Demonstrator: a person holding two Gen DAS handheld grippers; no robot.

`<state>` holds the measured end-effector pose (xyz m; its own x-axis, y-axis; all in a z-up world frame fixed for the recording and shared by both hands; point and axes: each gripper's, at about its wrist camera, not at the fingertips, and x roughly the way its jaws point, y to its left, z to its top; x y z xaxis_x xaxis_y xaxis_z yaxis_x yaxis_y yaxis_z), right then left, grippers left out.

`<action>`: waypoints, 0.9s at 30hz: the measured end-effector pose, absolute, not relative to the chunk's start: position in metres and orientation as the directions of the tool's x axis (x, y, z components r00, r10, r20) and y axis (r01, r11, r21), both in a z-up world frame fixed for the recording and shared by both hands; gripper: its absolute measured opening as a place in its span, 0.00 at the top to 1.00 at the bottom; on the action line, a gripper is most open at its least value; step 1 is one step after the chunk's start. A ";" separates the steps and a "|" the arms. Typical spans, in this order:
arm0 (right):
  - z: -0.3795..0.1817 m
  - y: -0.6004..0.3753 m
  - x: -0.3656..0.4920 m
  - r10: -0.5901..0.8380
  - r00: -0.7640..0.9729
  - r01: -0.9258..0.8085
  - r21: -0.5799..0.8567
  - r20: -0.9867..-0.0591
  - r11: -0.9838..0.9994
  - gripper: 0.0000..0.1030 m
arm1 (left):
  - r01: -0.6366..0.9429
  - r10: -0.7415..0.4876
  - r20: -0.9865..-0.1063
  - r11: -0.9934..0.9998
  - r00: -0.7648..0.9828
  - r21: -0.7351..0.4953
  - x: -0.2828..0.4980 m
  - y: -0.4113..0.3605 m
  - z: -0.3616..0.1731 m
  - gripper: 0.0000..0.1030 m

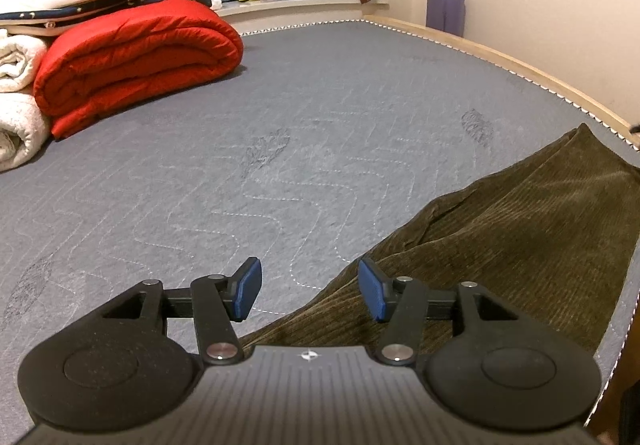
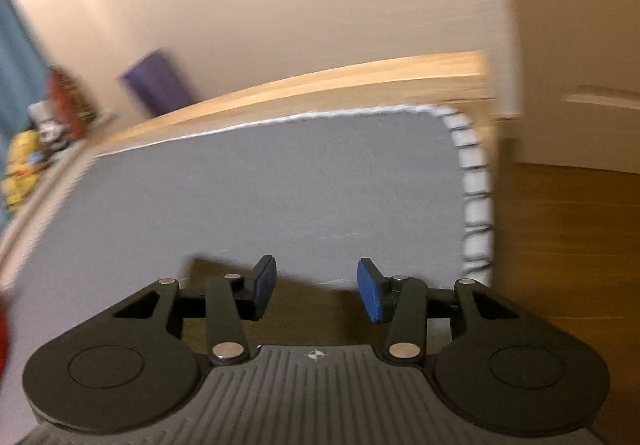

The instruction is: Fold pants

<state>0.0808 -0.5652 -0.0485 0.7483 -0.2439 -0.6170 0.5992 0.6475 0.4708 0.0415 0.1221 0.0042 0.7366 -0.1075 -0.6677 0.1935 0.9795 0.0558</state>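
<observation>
Blue pads spread wide on the left hand-held gripper [image 1: 310,291], gripping nothing, poised right over the near edge of the olive corduroy pants [image 1: 520,229] lying on the grey mattress [image 1: 280,125]. Right hand-held gripper [image 2: 316,291] gapes too, its view blurred. Best bet: pinch both fabric layers squarely at the edge before lifting.

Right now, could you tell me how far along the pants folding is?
Nothing shows as done: the olive corduroy pants lie spread and rumpled on the grey mattress. In hand: nothing, since the left gripper is open just above the fabric edge, and the right gripper is open too, in a blurred view. Left: grasping and every fold.
</observation>
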 end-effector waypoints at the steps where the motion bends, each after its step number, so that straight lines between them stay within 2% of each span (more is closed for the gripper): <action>1: -0.047 -0.556 0.091 -0.215 0.764 0.566 0.472 -0.609 0.676 0.54 | 0.188 -0.102 -0.670 0.981 0.735 0.057 0.042 0.123 0.004 0.43; 4: -0.049 -0.533 0.115 -0.129 0.788 0.474 0.458 -0.602 0.752 0.54 | 0.169 -0.088 -0.675 0.984 0.733 0.054 0.044 0.129 0.002 0.43; 8: -0.058 -0.503 0.149 -0.068 0.767 0.427 0.428 -0.638 0.797 0.54 | 0.137 -0.065 -0.678 0.989 0.733 0.053 0.044 0.141 0.001 0.43; 17: -0.100 -0.486 0.209 -0.088 0.670 0.507 0.368 -0.737 0.779 0.54 | 0.072 -0.023 -0.676 0.996 0.736 0.044 0.036 0.176 0.003 0.43; 21: -0.102 -0.472 0.225 -0.138 0.656 0.505 0.296 -0.742 0.811 0.52 | 0.065 -0.019 -0.682 0.997 0.731 0.043 0.033 0.185 0.002 0.43; 23: -0.104 -0.459 0.235 -0.191 0.629 0.496 0.200 -0.754 0.845 0.52 | 0.069 -0.017 -0.686 0.996 0.728 0.049 0.032 0.187 0.001 0.43; 24: -0.099 -0.453 0.236 -0.233 0.611 0.488 0.128 -0.757 0.863 0.60 | 0.071 -0.014 -0.688 0.996 0.726 0.055 0.032 0.187 0.001 0.43; 26: -0.098 -0.444 0.242 -0.303 0.587 0.494 0.036 -0.751 0.869 0.88 | 0.071 -0.009 -0.691 0.996 0.723 0.061 0.033 0.187 0.000 0.43; 27: -0.098 -0.444 0.243 -0.309 0.585 0.505 0.038 -0.750 0.862 0.93 | 0.069 -0.007 -0.692 0.996 0.722 0.061 0.034 0.188 -0.001 0.43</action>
<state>0.2432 -0.4445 -0.0983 0.5848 -0.3095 -0.7499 0.5049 0.8623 0.0378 0.0338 0.1884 -0.0008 0.7222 -0.0073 -0.6917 0.0689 0.9957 0.0615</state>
